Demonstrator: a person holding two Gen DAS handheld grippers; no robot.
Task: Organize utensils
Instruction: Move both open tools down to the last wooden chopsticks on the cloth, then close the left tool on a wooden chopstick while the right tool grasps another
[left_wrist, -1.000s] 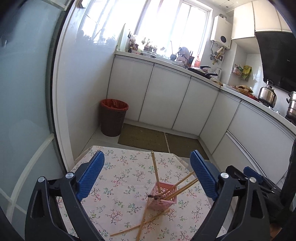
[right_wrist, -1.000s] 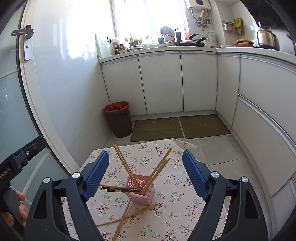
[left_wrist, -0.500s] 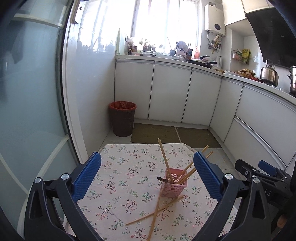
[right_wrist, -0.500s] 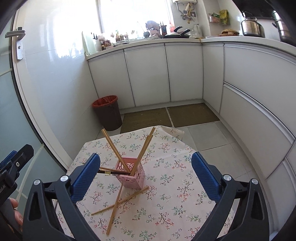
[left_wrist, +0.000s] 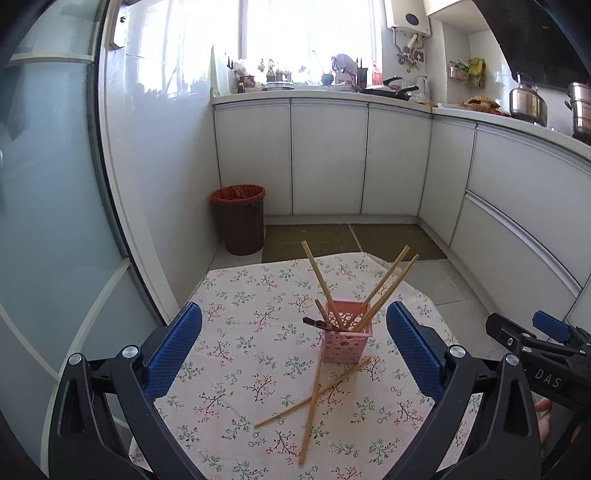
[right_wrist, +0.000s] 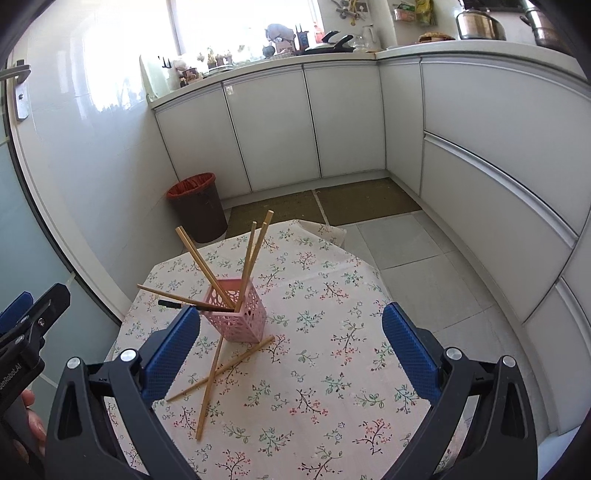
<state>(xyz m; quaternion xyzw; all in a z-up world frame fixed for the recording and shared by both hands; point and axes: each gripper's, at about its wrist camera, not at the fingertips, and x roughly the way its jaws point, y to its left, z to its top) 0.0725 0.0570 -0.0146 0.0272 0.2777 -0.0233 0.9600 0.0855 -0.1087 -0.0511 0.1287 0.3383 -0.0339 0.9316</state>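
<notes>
While spread across the floral table (right_wrist: 332, 295), pink holder (right_wrist: 236, 314) near the middle, bristling with chopsticks; two loose chopsticks (right_wrist: 214, 376) crossed just before it, toward the near edge. Left gripper (left_wrist: 293, 354) agape, empty. Right gripper (right_wrist: 291, 354) likewise. Sticks running lengthwise toward both, seemingly closer to right's left pad.

A: We see a pink perforated holder (left_wrist: 345, 341) standing upright on the floral tabletop (left_wrist: 236, 332); several wooden chopsticks (left_wrist: 319, 282) lean out of it at different angles; one dark-tipped stick (left_wrist: 317, 323) sticks out sideways over its rim.

B: We also count two loose chopsticks (left_wrist: 312, 400) lying crossed on the cloth just in front of the holder; their far ends reach its base.
</notes>
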